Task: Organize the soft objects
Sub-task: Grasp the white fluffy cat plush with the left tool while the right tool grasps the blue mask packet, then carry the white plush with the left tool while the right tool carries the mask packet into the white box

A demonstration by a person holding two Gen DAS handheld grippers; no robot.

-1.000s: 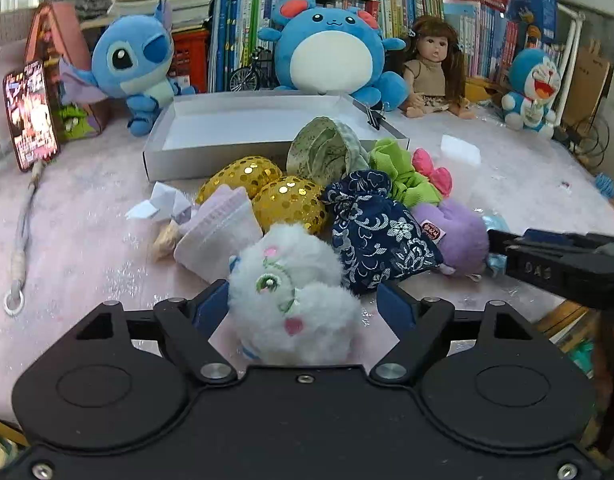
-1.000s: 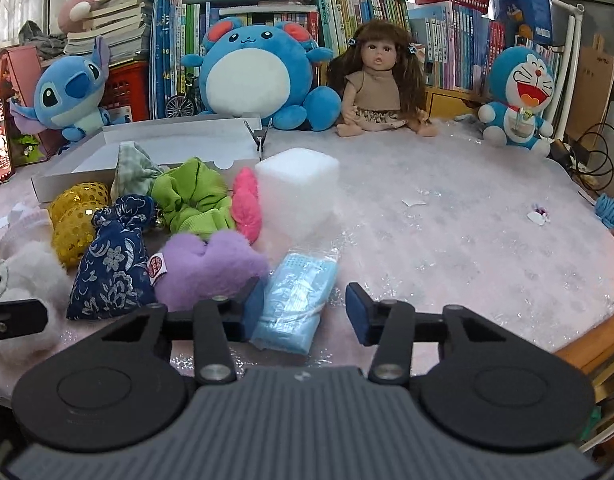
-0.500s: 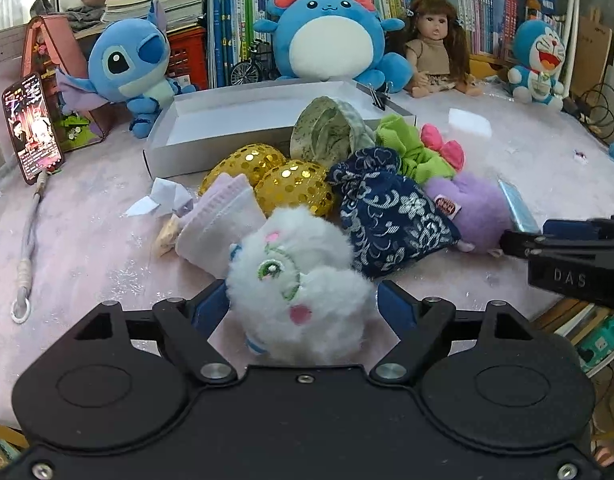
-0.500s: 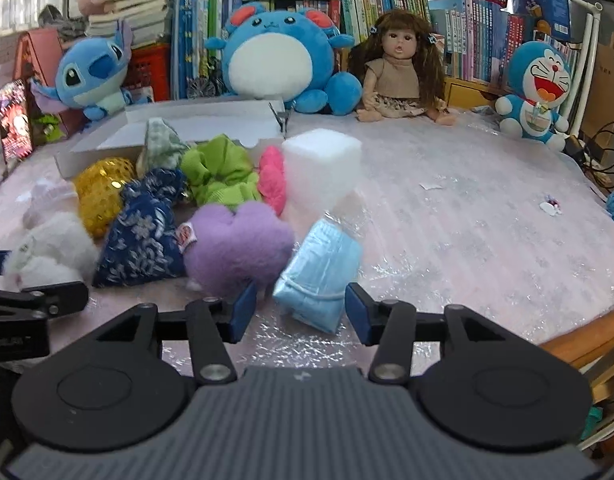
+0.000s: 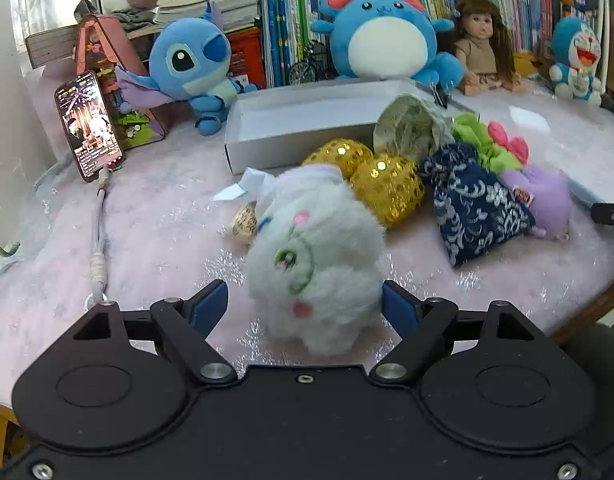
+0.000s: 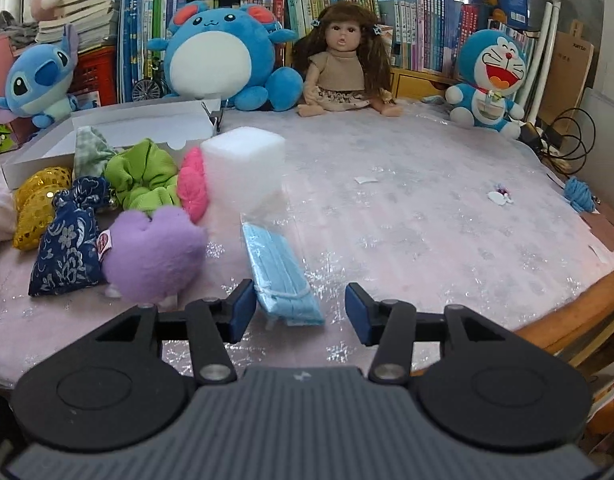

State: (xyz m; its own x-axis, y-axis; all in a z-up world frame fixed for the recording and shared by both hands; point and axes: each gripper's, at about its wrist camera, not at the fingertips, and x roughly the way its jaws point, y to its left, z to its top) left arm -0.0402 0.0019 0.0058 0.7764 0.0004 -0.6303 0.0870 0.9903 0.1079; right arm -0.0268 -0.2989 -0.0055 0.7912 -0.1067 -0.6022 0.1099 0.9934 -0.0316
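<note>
A white fluffy toy (image 5: 315, 264) sits on the pink table cover between the jaws of my left gripper (image 5: 305, 304). Those jaws are opening: the left pad stands clear of the fur and the right pad is at its edge. My right gripper (image 6: 297, 312) is open around a blue packet of face masks (image 6: 279, 268) that lies flat on the table beside its left pad. Behind lie a purple heart plush (image 6: 155, 252), a navy flowered pouch (image 6: 67, 248), gold sequin pieces (image 5: 387, 192), a green scrunchie (image 6: 143, 180) and a white foam block (image 6: 243, 168).
An open white box (image 5: 307, 120) stands behind the pile. Large blue plush toys, a doll (image 6: 343, 68) and shelves of books line the back. A lit phone (image 5: 89, 126) with a cable leans at the left. The table's wooden edge (image 6: 579, 312) runs along the right.
The left jaws have widened off the white toy and the left view has swung leftward. The right jaws have opened, and the mask packet has dropped from tilted up to flat on the table.
</note>
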